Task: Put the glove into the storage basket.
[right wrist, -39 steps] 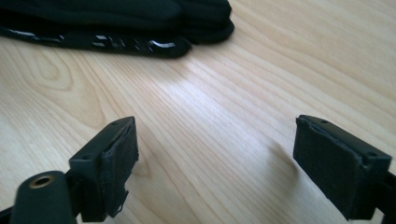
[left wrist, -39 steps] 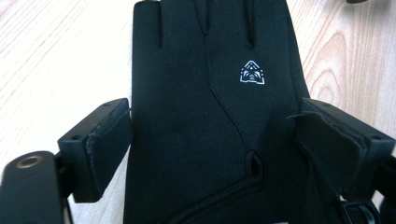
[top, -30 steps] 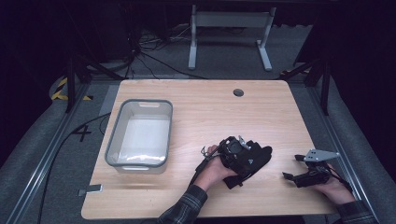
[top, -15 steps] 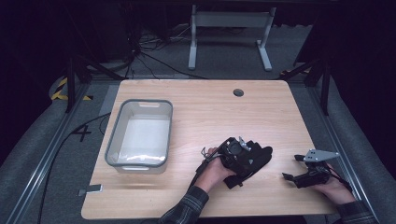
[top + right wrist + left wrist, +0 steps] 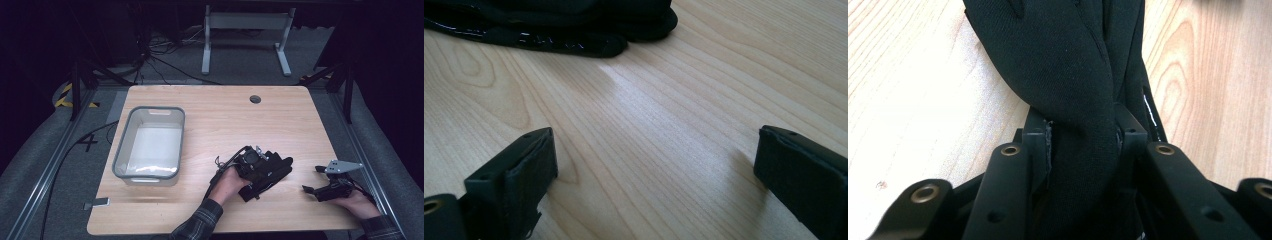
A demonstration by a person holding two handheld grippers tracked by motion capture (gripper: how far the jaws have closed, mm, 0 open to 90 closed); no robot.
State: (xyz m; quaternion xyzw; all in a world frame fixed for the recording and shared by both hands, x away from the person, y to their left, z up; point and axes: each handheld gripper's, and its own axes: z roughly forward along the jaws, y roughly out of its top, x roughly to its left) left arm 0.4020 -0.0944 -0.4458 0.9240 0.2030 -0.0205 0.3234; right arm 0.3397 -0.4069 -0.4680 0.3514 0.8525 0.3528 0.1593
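Almost nothing has shifted since a second ago: your left gripper [image 5: 260,167] stays clamped on the black fabric glove [image 5: 272,170], which lies on the pale wooden table [image 5: 220,115] near its front edge. In the left gripper view the cloth [image 5: 1068,85] is pinched tight between the jaws. Your right gripper [image 5: 312,187] rests just right of the glove, jaws wide apart, nothing between them. The grey plastic tub [image 5: 150,145] sits well to the left.
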